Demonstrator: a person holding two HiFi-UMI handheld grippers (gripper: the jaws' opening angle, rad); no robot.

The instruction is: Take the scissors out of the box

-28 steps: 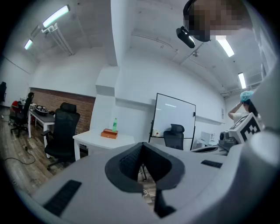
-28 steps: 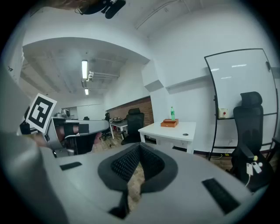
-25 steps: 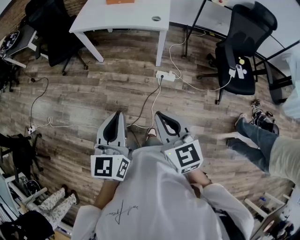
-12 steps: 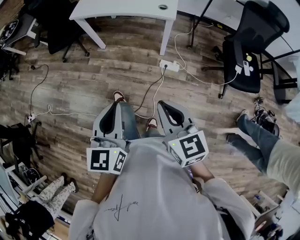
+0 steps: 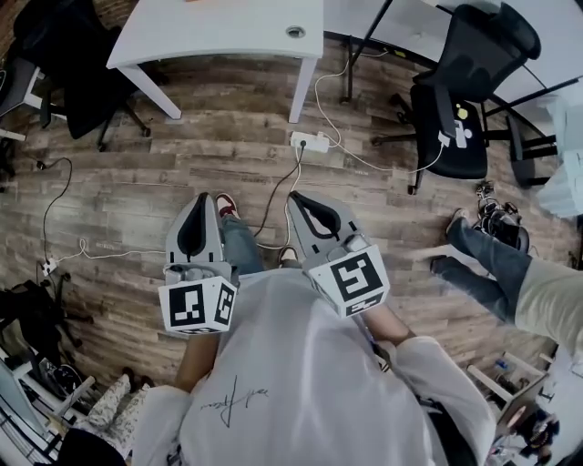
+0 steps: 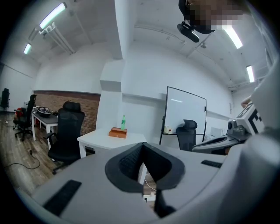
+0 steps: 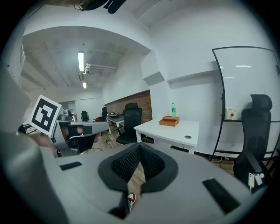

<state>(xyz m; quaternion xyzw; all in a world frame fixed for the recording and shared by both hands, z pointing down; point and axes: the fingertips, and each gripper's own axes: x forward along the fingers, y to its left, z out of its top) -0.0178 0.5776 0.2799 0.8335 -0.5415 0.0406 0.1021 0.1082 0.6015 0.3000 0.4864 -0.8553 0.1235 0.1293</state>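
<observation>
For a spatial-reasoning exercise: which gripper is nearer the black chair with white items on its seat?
Right. The right gripper is on the side of the black chair; the left gripper is beyond it, farther away.

Carried forward: left gripper [image 5: 201,200], right gripper [image 5: 297,198]; white desk [image 5: 228,27] apparently nearer.

**Greys, whites and brown wood**

The left gripper [image 5: 200,205] and right gripper [image 5: 305,205] are pale grey with black-lined fingers [image 6: 124,164]. Each carries a cube [image 5: 196,308] patterned in black-and-white squares. The floor [image 5: 137,182] is streaky grey-brown planks. The table [image 5: 219,36] is white, the box [image 7: 169,121] orange-brown, the bottle [image 7: 173,110] green, the chair [image 5: 451,109] black and the shirt [image 5: 301,382] white.
</observation>
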